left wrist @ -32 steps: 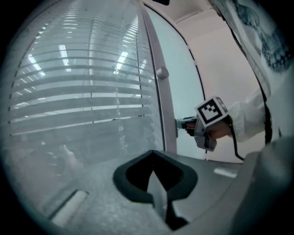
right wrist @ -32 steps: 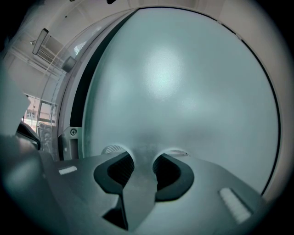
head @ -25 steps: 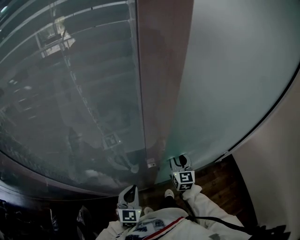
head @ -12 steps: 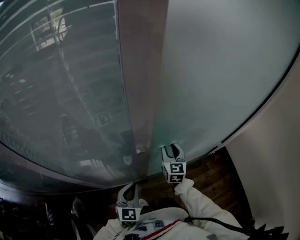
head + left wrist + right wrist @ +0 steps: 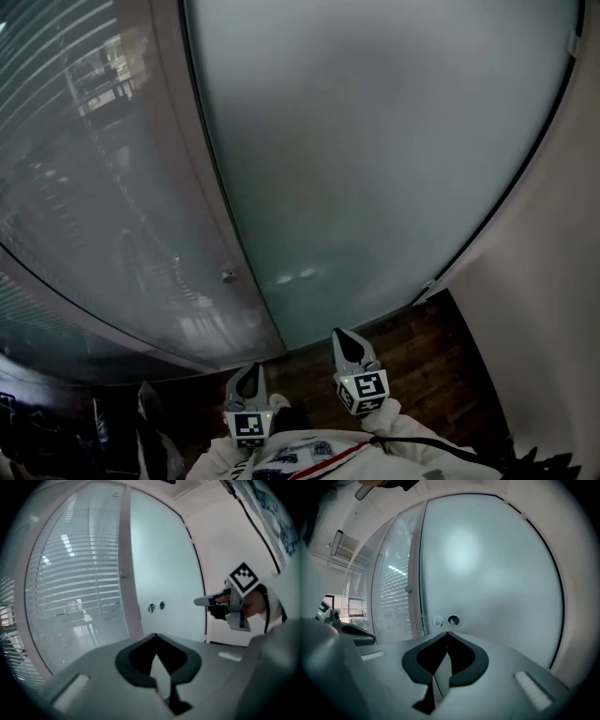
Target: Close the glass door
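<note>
The frosted glass door (image 5: 375, 159) fills the middle and stands in line with the brownish frame post (image 5: 183, 141). Two round fittings (image 5: 453, 620) sit near its left edge. My right gripper (image 5: 343, 337) hangs a little short of the door's lower part and touches nothing. Its jaws have just been closing; they meet at the tip (image 5: 447, 633) with nothing between them. My left gripper (image 5: 249, 373) is lower left, further back from the glass, and its jaws also meet (image 5: 155, 634) on nothing. The left gripper view shows the right gripper (image 5: 202, 602) pointing at the door.
Left of the post is a clear glass panel (image 5: 84, 197) with blinds behind it and a small knob (image 5: 228, 276). A white wall (image 5: 553, 281) borders the door on the right. Dark wood floor (image 5: 422, 352) lies below. White sleeves (image 5: 309, 455) show at the bottom.
The door has swung left until it lines up with the post. The right gripper, earlier at the door's edge, has drawn back from the glass. The head view has turned.
</note>
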The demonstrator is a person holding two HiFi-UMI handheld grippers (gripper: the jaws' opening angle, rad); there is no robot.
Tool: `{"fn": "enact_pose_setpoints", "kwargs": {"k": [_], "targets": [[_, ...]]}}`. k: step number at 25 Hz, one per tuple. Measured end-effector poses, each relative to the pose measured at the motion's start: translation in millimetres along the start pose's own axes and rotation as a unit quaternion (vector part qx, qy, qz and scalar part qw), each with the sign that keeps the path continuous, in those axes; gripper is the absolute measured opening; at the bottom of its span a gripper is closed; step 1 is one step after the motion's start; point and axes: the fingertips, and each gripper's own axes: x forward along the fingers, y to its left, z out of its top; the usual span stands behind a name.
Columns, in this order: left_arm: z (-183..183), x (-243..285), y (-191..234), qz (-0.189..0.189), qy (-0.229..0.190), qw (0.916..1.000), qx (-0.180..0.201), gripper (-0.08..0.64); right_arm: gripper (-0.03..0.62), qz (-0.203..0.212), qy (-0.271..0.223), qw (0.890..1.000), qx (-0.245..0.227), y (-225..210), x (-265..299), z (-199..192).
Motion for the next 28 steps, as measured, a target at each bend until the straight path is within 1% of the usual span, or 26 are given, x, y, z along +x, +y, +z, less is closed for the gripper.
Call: {"fn": "enact_pose_setpoints", "kwargs": {"k": [4,6,8,10,13,18,22,28], "targets": [[12.2,-16.7,-57.9,-0.017,-0.01,0.9996,0.022,0.002,0.008,0.04,0.005,0.999,0.025,1.9,-75.3,-7.0],[18.2,-27.7,-82.7,-0.01,-0.009,0.9996,0.023,0.002,0.008,0.057,0.008,0.998,0.034,0.0,-104.1,-15.1],[27.0,-41.9,-102.7,0.003,-0.022,0.9997,0.009,0.002,0.008,0.071,0.015,0.996,0.043,-2.6,-127.9,-25.5],[36.1,-54.2,-117.4,0.014,-0.03,0.9993,0.016,0.002,0.008,0.08,0.013,0.996,0.041,-6.0,-147.4,-28.9],[47.5,-69.8,-134.5,0.027,-0.035,0.9983,0.038,0.002,0.008,0.087,-0.002,0.996,0.028,-9.5,-174.5,-21.3],[58.7,-94.4,-156.1,0.053,-0.041,0.997,0.038,0.002,0.008,0.096,-0.018,0.995,0.004,-19.5,-211.5,-4.4],[63.4,-113.1,-172.3,0.055,-0.042,0.9969,0.036,0.002,0.008,0.099,-0.02,0.995,0.004,-22.2,-229.7,-3.1],[59.9,-134.3,-181.3,0.062,-0.038,0.9967,0.034,0.002,0.008,0.11,-0.012,0.993,0.028,-12.3,-252.9,-1.8]]}}
